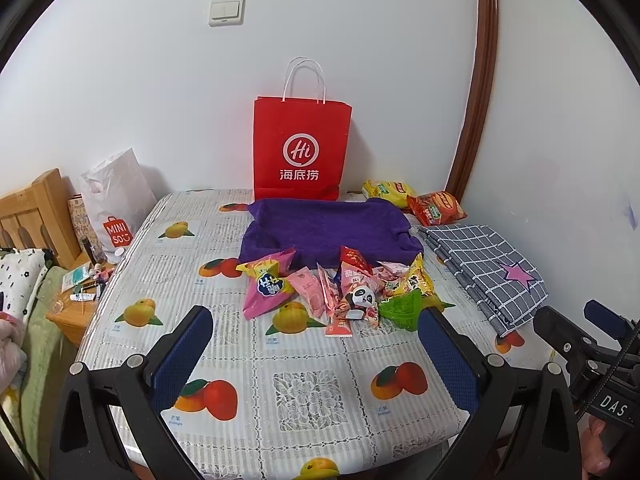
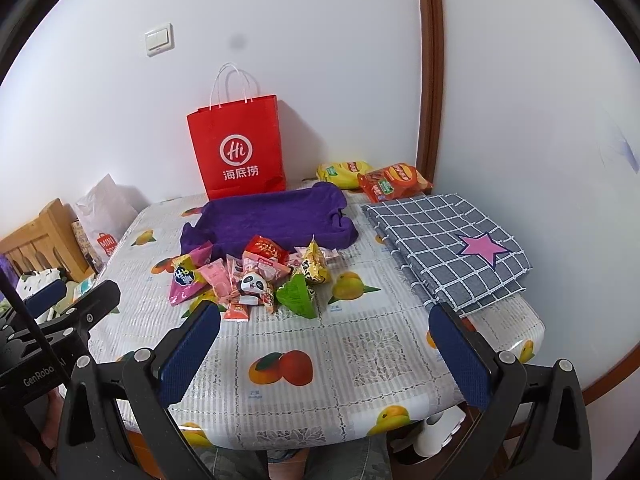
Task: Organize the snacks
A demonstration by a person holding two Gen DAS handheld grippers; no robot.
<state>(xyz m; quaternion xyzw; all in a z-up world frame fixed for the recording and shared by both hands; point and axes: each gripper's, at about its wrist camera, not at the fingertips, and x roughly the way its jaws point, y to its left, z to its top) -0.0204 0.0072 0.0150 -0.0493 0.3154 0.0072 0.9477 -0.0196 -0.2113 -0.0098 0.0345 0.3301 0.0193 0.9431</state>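
Note:
A heap of small snack packets [image 1: 344, 292] [image 2: 256, 276] lies mid-table: a pink puffed bag [image 1: 266, 286], a panda packet [image 1: 362, 298] and a green triangular pack [image 1: 402, 308] among them. Just behind the heap sits a purple soft tray [image 1: 328, 232] [image 2: 272, 220]. A red paper bag [image 1: 300, 148] [image 2: 240, 152] stands against the wall. Yellow and red chip bags [image 1: 416, 198] [image 2: 376, 178] lie at the back right. My left gripper [image 1: 316, 320] and right gripper [image 2: 328, 320] both hover open, short of the heap, holding nothing.
A folded grey checked cloth [image 1: 484, 268] [image 2: 448, 240] with a pink star covers the table's right side. The fruit-print tablecloth [image 1: 304, 392] runs to the near edge. A white shopping bag [image 1: 114, 204] and a cluttered wooden nightstand [image 1: 76, 312] stand left of the table.

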